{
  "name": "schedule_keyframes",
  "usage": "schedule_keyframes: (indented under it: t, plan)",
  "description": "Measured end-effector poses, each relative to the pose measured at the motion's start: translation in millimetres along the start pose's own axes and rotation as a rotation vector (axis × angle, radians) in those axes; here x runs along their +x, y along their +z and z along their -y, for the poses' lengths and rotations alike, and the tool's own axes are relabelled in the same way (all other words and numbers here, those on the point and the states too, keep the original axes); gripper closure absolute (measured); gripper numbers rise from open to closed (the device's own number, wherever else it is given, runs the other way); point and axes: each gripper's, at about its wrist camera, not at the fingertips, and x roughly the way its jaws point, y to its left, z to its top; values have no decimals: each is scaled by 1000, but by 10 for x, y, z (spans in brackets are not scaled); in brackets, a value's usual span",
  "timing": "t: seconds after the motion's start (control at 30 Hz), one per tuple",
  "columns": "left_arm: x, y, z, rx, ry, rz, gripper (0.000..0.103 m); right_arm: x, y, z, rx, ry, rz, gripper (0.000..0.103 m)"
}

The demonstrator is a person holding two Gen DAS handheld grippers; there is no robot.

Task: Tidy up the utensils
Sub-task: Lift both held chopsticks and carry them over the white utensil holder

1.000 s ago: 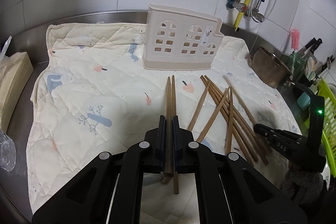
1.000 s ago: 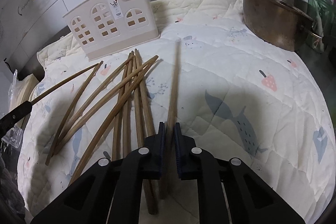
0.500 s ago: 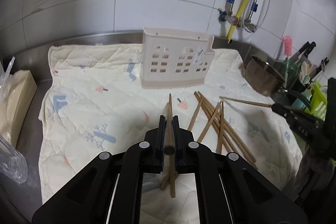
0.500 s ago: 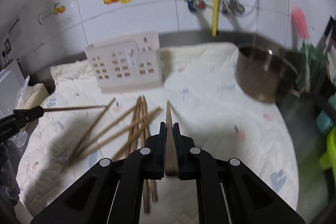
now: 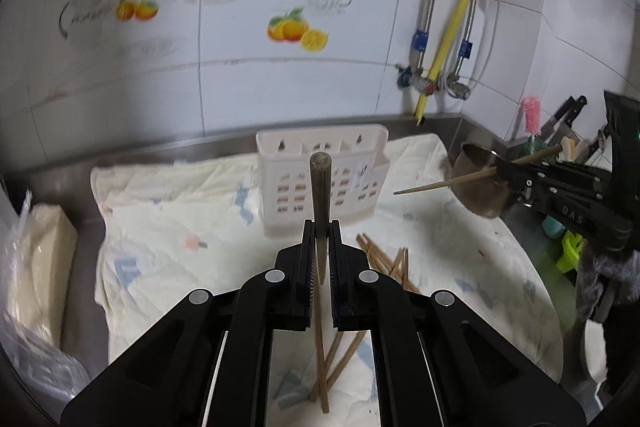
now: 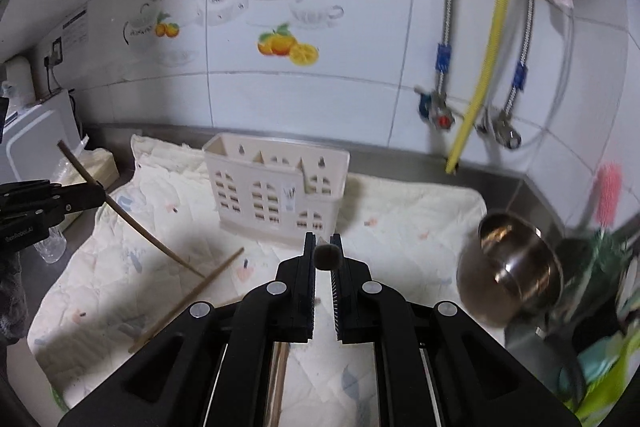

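Observation:
My left gripper [image 5: 320,233] is shut on a brown chopstick [image 5: 320,179], held steeply with its thick end up, above the quilted mat [image 5: 168,227]. The cream house-shaped utensil holder [image 5: 344,187] stands upright just beyond it. My right gripper [image 6: 322,247] is shut on another chopstick [image 6: 327,255], seen end-on, in front of the holder [image 6: 256,183]. Each gripper appears in the other's view: the right gripper [image 5: 504,171] with its chopstick [image 5: 444,183], the left gripper [image 6: 102,193] with its chopstick [image 6: 136,227]. Loose chopsticks [image 5: 384,259] lie on the mat below.
A steel bowl [image 6: 516,267] sits at the mat's right edge, with knives, a pink brush [image 5: 532,115] and a green rack beyond it. A pale wrapped stack [image 5: 40,247] lies left of the mat. Hoses and a yellow pipe [image 6: 488,67] hang on the tiled wall.
Both grippers have risen off the mat, each lifting its chopstick clear of the loose pile. The chopsticks now tilt steeply upward; the holder's open top has come into view.

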Motion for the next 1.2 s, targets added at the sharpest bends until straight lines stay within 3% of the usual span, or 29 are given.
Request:
schedule_keyframes:
  t: [0.33, 0.6, 0.9, 1.2]
  plan:
    - [-310, 740, 194, 84, 24, 141, 98, -35, 551, 67, -28, 37, 4, 96]
    - [-102, 1237, 147, 101, 115, 180, 98, 174, 788, 185, -18, 49, -40, 96]
    - [565, 1218, -87, 61, 127, 43, 98, 678, 858, 167, -25, 63, -153, 96]
    - [801, 1058, -270, 13, 92, -23, 97, 997, 823, 224, 10, 65, -190, 95]
